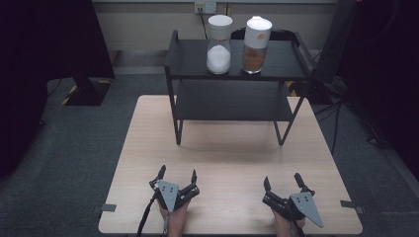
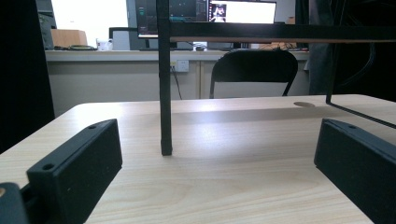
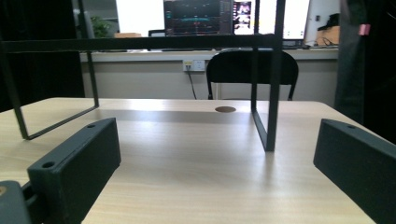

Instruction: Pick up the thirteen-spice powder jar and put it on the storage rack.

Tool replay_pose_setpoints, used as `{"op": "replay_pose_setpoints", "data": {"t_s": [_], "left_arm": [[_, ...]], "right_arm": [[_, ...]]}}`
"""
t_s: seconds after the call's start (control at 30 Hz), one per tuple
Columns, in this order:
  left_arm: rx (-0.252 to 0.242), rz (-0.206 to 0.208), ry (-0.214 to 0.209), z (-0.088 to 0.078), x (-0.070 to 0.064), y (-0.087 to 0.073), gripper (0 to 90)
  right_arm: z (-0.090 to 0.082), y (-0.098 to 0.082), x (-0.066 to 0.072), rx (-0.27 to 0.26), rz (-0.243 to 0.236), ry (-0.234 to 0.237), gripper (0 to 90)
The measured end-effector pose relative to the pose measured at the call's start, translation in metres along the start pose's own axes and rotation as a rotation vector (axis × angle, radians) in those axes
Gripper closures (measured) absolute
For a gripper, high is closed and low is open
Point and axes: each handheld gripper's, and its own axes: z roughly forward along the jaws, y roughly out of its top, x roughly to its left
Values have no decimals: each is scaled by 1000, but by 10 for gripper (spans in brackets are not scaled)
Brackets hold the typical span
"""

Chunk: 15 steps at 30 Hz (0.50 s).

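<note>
Both claws rest low at the near edge of the table (image 1: 148, 148), neither holding anything. The left gripper (image 1: 178, 174) has its jaws spread wide, bare tabletop between them; the right gripper (image 1: 282, 179) stands likewise parted and empty.

The things in question sit well ahead of and above both claws, on the top tier of the black shelf (image 1: 188, 69): a jar of white powder (image 1: 219, 44) forward and slightly right of the left claw, and a jar of orange contents (image 1: 256, 45) just beside it, forward and slightly left of the right claw. The two jars stand upright, near each other, apparently not touching.

Assessment: the reach has not yet begun. From the gripper views, the shelf's front posts (image 2: 164, 84) stand directly ahead of each claw, so a flat approach would likely strike the frame. Recommended: lift first, clear the top rail, then close on the jar's body below the lid, jaws level. Keep the neighbouring jar out of the sweep; a knock could tip it off the tier.
</note>
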Motion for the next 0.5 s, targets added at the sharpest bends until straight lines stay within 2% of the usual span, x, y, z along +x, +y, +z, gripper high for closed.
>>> {"op": "replay_pose_setpoints", "data": {"t_s": [0.1,0.37,0.5], "left_arm": [[1,0,0,0,0,0,3],[0,0,2,0,0,0,3],[0,0,7,0,-1,0,4]], "right_arm": [[-2,-8,1,-10,11,-14,0],[-1,-15,4,-27,-14,-14,0],[-2,-16,8,-32,-30,-29,0]]}}
